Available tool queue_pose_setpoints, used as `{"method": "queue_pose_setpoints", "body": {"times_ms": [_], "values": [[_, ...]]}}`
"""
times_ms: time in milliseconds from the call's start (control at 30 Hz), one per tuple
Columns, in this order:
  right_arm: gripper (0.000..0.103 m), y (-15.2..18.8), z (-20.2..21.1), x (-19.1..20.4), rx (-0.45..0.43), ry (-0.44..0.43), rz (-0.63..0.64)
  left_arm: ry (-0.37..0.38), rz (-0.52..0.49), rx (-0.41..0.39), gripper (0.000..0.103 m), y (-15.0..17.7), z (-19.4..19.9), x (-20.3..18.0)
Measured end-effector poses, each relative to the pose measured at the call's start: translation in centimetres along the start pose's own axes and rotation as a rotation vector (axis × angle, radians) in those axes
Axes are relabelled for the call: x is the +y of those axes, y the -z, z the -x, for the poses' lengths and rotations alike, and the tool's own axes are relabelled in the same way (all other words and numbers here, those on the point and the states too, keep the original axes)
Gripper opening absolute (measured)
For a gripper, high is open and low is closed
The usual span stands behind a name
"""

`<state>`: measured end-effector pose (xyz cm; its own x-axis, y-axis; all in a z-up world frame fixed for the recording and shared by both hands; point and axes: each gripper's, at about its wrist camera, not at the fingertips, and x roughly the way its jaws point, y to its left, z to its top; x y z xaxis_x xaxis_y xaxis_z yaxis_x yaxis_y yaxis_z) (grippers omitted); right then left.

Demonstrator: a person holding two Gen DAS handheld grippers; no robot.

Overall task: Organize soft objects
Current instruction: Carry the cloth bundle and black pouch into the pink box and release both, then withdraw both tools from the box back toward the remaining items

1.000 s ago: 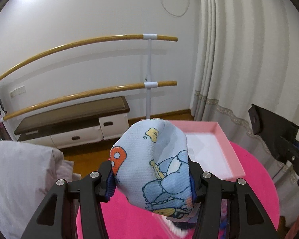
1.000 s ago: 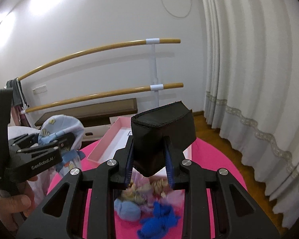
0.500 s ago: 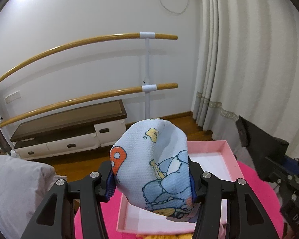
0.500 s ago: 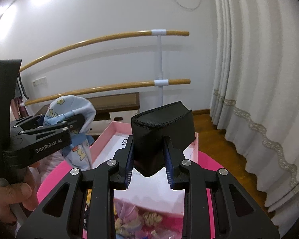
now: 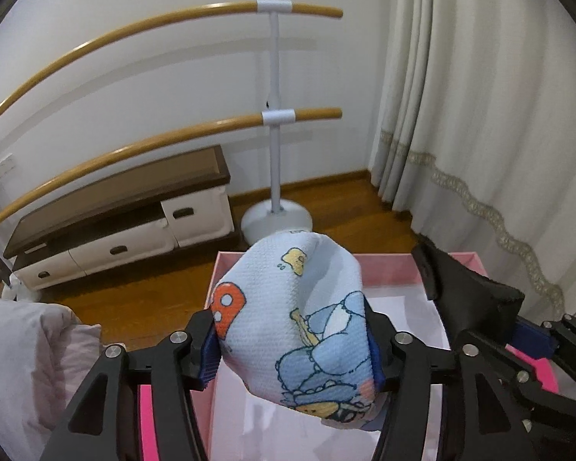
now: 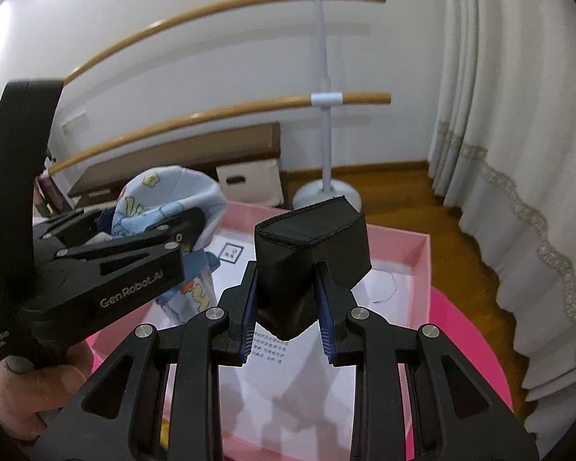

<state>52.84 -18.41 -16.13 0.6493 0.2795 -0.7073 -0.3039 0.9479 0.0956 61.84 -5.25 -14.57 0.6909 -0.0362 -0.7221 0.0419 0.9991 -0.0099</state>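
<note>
— Left wrist view first: what sits at lower centre?
— The left gripper point(image 5: 293, 340), its jaws clamped on a pale blue cartoon-print cloth point(image 5: 299, 322) that bulges up between them. Behind and below it lies the pink box point(image 5: 384, 259) with a white floor. At the right edge, the black cloth point(image 5: 468, 299) shows in the other tool.
— And the right wrist view, from the left edge across?
— A hand point(image 6: 38, 388) at lower left holds the left gripper's handle, the printed cloth hanging over the box's left part. At centre the right gripper point(image 6: 288, 307) is closed on the black cloth, held above the box's white floor. The box rests on a bright pink table point(image 6: 476, 349); a cream curtain point(image 6: 518, 153) fills the right.
</note>
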Motion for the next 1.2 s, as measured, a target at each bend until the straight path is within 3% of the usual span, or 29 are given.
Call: {"method": "queue_pose_setpoints", "body": {"times_ms": [133,267,333,400,500,700,900,1200], "values": [[0.029,-0.4,-1.7,-0.6,0.046,-0.02,-0.008,-0.028,-0.022,0.045,0.065,-1.9,-3.3,-0.8],[0.04,-0.2,-2.5,-1.2,0.084,-0.007,-0.03,-0.064,-0.013,0.026,0.09,-3.5,-4.9,-1.3],[0.055,0.2,-2.6,-1.7,0.101,-0.011,-0.055,-0.075,-0.009,0.008,0.097,-3.3,-4.5,-1.5],[0.081,0.4,-2.2,-2.0,0.097,-0.017,-0.066,-0.09,-0.011,-0.015,0.099,-3.7,-4.2,-1.5],[0.103,0.5,-1.1,-2.5,0.078,-0.03,-0.105,-0.104,-0.015,-0.049,0.101,-3.6,-3.2,-1.6],[0.103,1.4,2.3,-3.3,0.018,-0.016,-0.166,-0.098,-0.002,-0.126,0.103,-3.3,0.0,-2.0],[0.103,2.5,6.9,-2.3,-0.068,0.017,-0.185,-0.082,0.004,-0.181,0.103,-0.7,4.4,-2.1],[0.103,5.2,15.6,-0.5,-0.224,0.043,-0.213,-0.056,0.0,-0.262,0.103,8.4,16.9,-0.1]]}}
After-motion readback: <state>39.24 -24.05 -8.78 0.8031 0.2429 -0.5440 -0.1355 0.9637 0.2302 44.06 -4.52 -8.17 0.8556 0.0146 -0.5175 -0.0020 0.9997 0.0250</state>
